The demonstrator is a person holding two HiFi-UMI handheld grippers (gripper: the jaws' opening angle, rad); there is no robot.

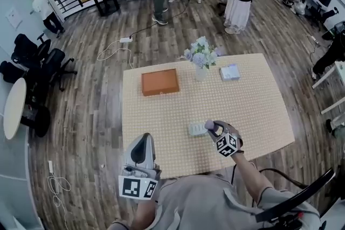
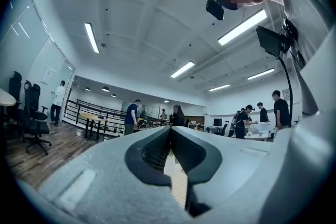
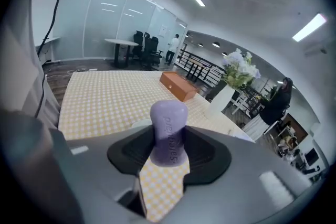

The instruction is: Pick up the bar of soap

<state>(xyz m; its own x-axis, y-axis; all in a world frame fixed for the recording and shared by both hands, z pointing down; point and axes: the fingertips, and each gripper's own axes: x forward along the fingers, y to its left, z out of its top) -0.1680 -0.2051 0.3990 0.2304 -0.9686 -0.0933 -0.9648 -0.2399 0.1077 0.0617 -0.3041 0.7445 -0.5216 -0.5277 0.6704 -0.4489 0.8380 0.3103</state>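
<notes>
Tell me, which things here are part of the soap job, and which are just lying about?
In the job: bar of soap; right gripper, shut on it.
Lying about: brown box; vase of flowers; small pale packet; pale dish.

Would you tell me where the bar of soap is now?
The bar of soap is clamped in the right gripper, over the checked table near its front edge, just right of the pale dish in the head view.
</notes>
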